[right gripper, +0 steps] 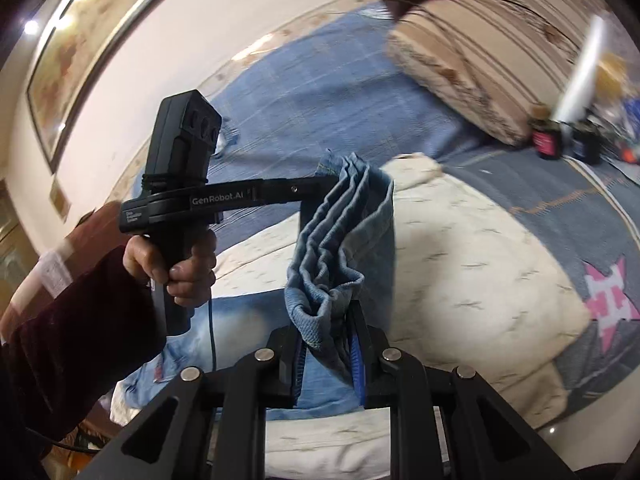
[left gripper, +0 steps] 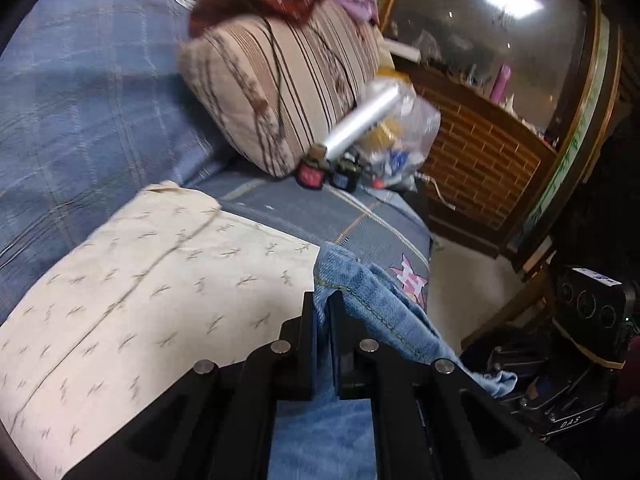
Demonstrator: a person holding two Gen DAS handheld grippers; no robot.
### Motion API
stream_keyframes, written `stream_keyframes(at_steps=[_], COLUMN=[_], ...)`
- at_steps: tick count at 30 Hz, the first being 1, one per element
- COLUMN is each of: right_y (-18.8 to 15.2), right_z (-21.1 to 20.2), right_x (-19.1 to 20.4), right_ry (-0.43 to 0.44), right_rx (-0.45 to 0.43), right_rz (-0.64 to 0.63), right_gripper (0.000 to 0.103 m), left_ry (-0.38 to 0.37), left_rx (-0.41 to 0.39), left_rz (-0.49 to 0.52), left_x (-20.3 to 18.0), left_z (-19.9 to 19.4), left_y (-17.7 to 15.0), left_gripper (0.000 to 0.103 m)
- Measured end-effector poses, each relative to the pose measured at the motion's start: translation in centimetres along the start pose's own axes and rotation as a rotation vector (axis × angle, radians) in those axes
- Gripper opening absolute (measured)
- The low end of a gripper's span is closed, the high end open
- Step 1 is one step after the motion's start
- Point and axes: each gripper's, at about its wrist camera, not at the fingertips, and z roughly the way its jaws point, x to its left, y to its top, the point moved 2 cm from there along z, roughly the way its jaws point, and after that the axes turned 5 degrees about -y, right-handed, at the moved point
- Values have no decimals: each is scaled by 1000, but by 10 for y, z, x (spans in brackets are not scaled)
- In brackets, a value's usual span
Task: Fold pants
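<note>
The pants are light blue jeans (left gripper: 376,304). My left gripper (left gripper: 323,308) is shut on an edge of them, and the denim hangs down to the right and below. In the right wrist view my right gripper (right gripper: 328,320) is shut on another edge of the jeans (right gripper: 344,224), which stretch bunched in folds up to the left gripper (right gripper: 320,184) held by a hand. Both grippers hold the jeans lifted above a cream patterned cloth (left gripper: 140,292) on the bed. More denim lies below, mostly hidden by the grippers.
A striped pillow (left gripper: 280,92) lies at the head of the blue checked bedspread (left gripper: 80,100). Small jars (left gripper: 310,174), a silver tube (left gripper: 360,120) and a plastic bag (left gripper: 404,136) sit beside it. A brick-pattern cabinet (left gripper: 480,156) and mirror stand right of the bed edge.
</note>
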Motion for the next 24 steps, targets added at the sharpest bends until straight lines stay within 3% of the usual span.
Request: stream_keyframes(at_steps=[7,9,11,13,17,19,21,24], right_y=[-17,-22,-31,-37,-73,-90,-99,-91], right_z=[29,41,57,72,108,126,132,122], right_x=[76,89,102,109,127,130,132,134], right_ry=[74,82,93,102,109,99,104,204], right_rx=[77,103,141,178,346,437,455,457], right_rz=[-124,-138,-150,-160,-191,-220,-258,-232], right_gripper=[20,20,20,20,25,33,45,64], left_ry=[70,110,165,234,203,211,216,230], left_rx=[-80,-85,-96,-126,-208,-211,-204,-155], left_rz=[-100,-152,-229,-349,-598,-631,-628,-619], left_x=[31,47,65,90,125,125,115,100], left_z=[-69,-82,-93,-106,-129,-134,-136,-131], left_y=[-53,-72,-90,-111,-149,-160,-165,-170], left_gripper=[7,12,12,18,29,30,37,65])
